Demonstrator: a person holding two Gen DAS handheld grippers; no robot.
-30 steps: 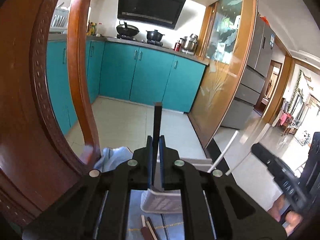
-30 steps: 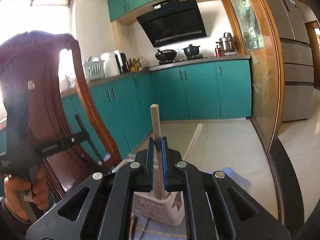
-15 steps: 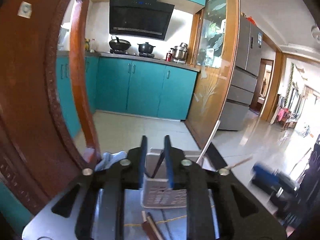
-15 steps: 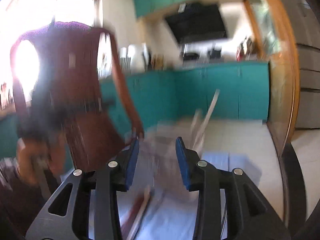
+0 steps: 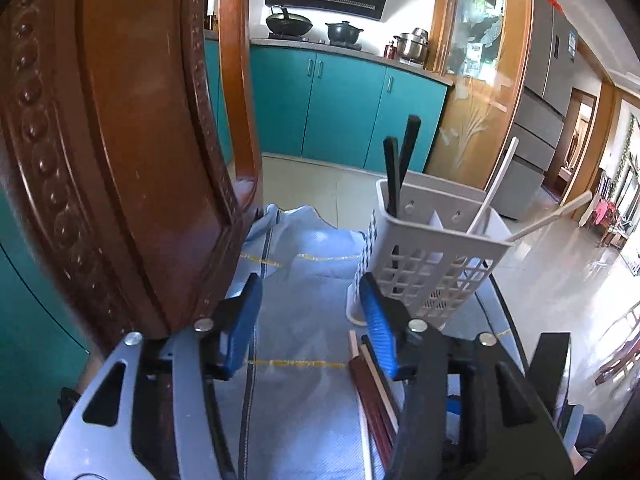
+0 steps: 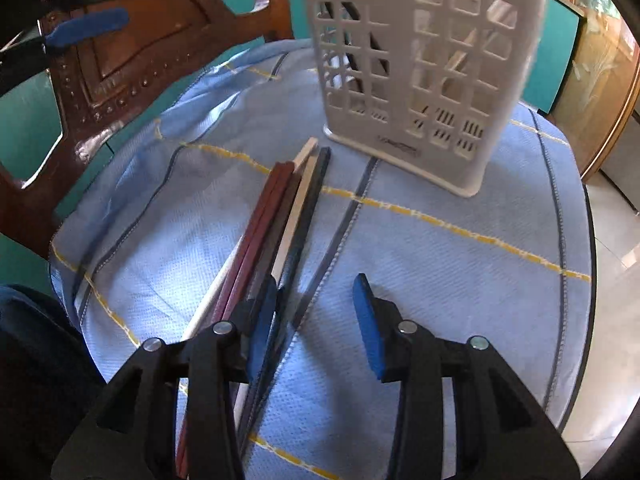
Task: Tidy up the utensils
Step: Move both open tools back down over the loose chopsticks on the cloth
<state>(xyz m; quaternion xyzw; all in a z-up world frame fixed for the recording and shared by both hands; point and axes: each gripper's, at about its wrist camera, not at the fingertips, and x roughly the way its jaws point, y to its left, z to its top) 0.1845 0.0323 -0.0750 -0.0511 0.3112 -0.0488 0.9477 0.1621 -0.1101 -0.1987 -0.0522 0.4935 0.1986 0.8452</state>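
embossed maker's mark on white utensil basket (image 6: 420, 60) base, too blurred to read, nothing else legible

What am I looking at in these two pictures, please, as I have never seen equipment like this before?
There is no robot here. A person holds a two-finger tool in each hand, and a fisheye camera on each looks forward along its blue-padded fingers.

One picture comes from the left tool, the other from the right tool. Both are open and hold nothing.

On a blue cloth stands a white slotted utensil basket. Two black chopsticks stand in one compartment, two pale ones in another. A bundle of loose chopsticks, dark red, pale and black, lies beside the basket. A carved wooden chair stands behind the table.
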